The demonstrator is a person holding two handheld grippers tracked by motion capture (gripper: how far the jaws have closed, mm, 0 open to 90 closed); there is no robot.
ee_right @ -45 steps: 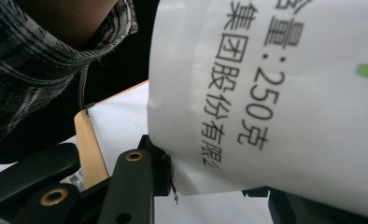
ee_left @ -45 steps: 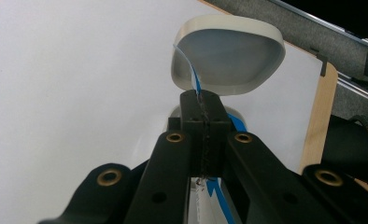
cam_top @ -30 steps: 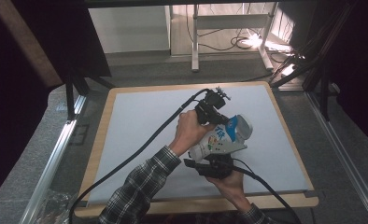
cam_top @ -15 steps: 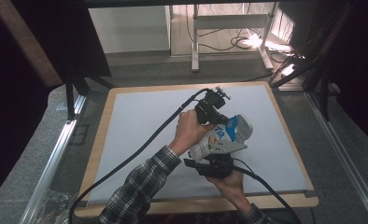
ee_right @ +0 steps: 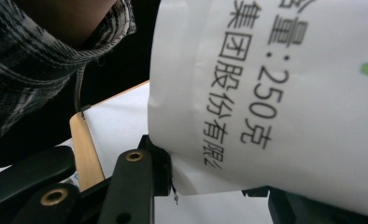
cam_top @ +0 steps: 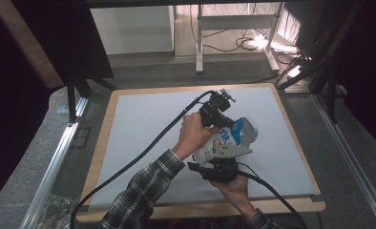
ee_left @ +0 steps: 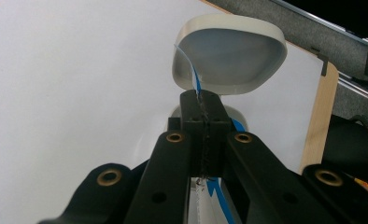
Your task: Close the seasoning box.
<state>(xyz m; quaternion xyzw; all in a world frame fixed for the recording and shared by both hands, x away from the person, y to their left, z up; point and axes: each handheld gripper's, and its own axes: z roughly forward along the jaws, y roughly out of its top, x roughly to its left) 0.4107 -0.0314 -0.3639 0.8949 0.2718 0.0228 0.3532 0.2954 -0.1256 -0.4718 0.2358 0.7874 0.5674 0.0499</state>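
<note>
Two hand-held grippers [cam_top: 223, 138], one white pouch [cam_top: 226, 141]

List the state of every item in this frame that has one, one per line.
Pouch: held off the white mat, tilted, gripped from both sides.
Left tool: jaws shut on a thin blue-and-white edge of the pouch.
Right tool: clamped on the pouch's lower edge.
White cap-like end: just beyond the left tool's jaws; whether open or sealed cannot be told.
</note>
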